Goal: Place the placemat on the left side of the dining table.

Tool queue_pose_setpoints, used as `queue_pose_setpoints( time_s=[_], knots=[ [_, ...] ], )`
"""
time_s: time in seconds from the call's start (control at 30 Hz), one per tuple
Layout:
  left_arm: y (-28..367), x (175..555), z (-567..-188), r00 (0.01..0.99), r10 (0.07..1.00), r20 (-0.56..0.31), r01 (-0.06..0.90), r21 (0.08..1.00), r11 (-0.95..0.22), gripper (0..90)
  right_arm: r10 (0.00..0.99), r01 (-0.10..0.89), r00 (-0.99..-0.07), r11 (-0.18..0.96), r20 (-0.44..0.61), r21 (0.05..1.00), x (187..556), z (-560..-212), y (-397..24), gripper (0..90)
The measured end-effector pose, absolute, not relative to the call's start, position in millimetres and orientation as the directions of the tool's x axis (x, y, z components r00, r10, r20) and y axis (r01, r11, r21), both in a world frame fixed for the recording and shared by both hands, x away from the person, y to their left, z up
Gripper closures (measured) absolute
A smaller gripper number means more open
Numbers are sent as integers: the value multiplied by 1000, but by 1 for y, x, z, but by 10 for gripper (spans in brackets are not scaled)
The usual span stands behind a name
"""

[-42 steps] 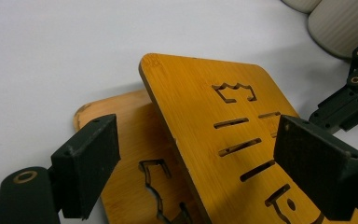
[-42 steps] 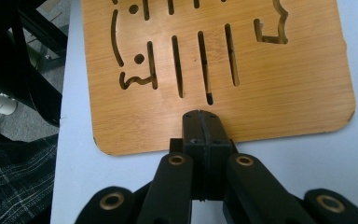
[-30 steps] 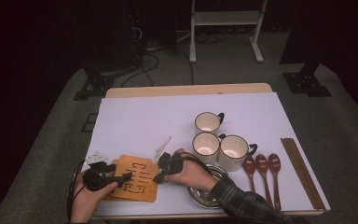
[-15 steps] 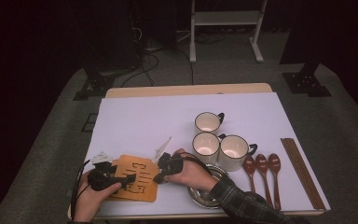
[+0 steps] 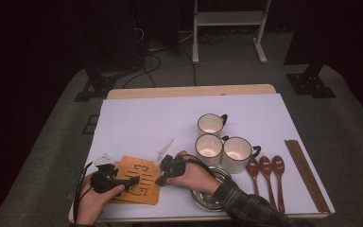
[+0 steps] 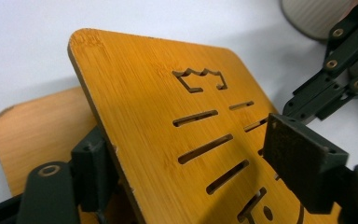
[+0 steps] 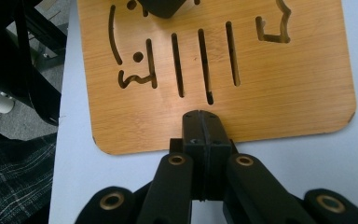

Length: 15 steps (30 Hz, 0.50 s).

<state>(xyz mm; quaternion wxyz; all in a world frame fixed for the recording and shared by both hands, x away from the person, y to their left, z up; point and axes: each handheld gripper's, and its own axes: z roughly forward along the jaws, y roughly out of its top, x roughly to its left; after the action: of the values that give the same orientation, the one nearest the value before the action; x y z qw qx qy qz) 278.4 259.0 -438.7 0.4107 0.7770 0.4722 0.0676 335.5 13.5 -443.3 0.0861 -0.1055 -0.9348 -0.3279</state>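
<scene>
My left hand-held gripper has just been closing; its jaws straddle the raised edge of the top wooden board, not yet clamped. A second board lies beneath on the desk. My right hand-held gripper, jaws together, presses the far edge. The lift looks imminent.

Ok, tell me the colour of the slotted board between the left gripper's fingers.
The slotted board is orange-brown bamboo with a fine straight grain, clearest in the left gripper view.

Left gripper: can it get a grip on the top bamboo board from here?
Probably yes. The left gripper has just been closing, and its jaws already straddle the edge of the tilted top bamboo board, raised off the lower board; nothing blocks them.
</scene>
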Motion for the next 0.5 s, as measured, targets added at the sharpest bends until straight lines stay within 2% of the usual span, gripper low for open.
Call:
queue_pose_setpoints(
  time_s=[0.23,0.5],
  knots=[
    [258,278,-436,560,770,-307,678,704,-213,364,139,249,-964,764,226,595,335,-443,13,896],
    [260,279,-436,542,774,-328,691,697,-189,411,134,240,-967,763,216,600,335,-443,14,895]
  ],
)
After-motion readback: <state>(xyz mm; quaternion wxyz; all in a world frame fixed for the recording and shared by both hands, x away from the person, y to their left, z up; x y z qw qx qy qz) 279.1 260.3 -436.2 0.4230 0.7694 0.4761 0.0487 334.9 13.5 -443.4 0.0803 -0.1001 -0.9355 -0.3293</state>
